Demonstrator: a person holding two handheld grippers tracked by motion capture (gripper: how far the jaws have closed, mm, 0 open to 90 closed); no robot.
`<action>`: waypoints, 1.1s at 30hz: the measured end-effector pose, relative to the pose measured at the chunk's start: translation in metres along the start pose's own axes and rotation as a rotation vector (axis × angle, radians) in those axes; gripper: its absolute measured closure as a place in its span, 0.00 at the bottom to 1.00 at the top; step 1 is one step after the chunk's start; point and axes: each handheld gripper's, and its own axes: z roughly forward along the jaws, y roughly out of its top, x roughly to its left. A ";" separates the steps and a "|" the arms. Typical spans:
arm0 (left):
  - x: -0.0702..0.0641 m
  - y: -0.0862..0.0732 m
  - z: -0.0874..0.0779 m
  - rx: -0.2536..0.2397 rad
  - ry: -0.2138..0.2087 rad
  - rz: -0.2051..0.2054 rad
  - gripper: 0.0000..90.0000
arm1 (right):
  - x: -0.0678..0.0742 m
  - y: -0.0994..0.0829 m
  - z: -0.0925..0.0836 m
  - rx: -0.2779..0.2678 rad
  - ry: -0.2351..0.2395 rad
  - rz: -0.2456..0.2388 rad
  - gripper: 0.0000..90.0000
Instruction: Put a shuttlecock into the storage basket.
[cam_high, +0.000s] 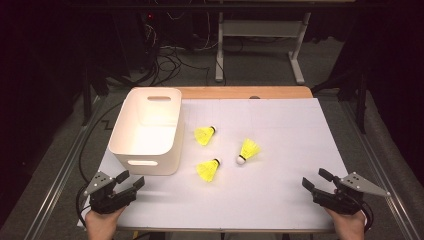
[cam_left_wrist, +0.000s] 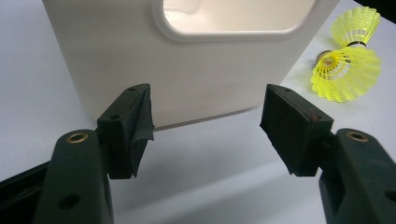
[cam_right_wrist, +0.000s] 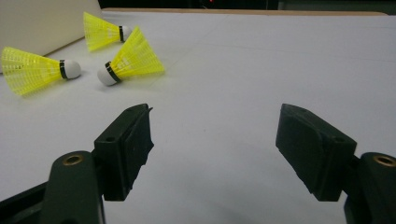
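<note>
White tabletop (cam_high: 280, 200) carries all; white bin (cam_high: 146, 131) with handle cut-outs stands at left, open top up; left gripper (cam_high: 131, 183) at near left corner just beside bin's near wall, fingers (cam_left_wrist: 130, 128) spread wide, grasping nothing; right gripper (cam_high: 316, 181) at near right corner, fingers (cam_right_wrist: 128, 144) released, empty; three yellow shuttlecocks (cam_high: 205, 135) (cam_high: 248, 150) (cam_high: 208, 170) lie on sides mid-tabletop, right of bin, well apart from both grippers.
</note>
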 end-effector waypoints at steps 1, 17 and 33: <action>0.000 0.000 0.000 0.000 0.000 0.000 0.39 | 0.000 0.000 0.000 0.001 0.002 -0.001 0.30; -0.002 -0.002 -0.003 -0.002 0.002 -0.005 0.39 | 0.001 0.000 0.000 0.006 0.012 -0.009 0.30; -0.016 -0.002 -0.005 0.014 -0.018 0.016 0.38 | 0.002 -0.001 0.000 0.022 0.013 -0.012 0.31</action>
